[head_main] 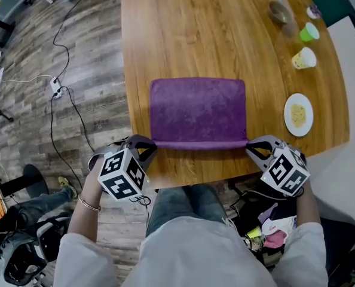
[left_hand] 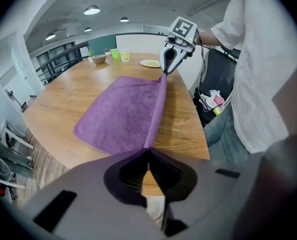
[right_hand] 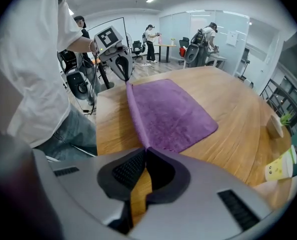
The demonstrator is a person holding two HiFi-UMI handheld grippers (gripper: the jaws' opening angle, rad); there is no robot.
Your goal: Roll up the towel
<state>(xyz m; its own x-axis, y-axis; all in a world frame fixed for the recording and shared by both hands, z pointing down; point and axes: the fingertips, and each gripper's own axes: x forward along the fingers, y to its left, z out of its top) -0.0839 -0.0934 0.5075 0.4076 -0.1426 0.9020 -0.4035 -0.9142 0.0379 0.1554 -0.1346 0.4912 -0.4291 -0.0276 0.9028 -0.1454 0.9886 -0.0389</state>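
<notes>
A purple towel (head_main: 198, 111) lies flat on the wooden table (head_main: 213, 28), with its near edge lifted off the wood in a taut line. My left gripper (head_main: 152, 143) is shut on the towel's near left corner. My right gripper (head_main: 250, 144) is shut on the near right corner. In the left gripper view the towel (left_hand: 126, 111) runs from my jaw tips (left_hand: 147, 149) to the right gripper (left_hand: 164, 73) across the table. The right gripper view shows the towel (right_hand: 168, 114) pinched at my jaw tips (right_hand: 147, 148), stretching to the left gripper (right_hand: 126, 81).
At the table's far right stand a white plate (head_main: 298, 114), a pale cup (head_main: 304, 58), a green cup (head_main: 309, 32) and a bowl (head_main: 279, 12). Cables (head_main: 64, 100) trail on the floor at left. A bag of items (head_main: 267, 229) sits by my right knee.
</notes>
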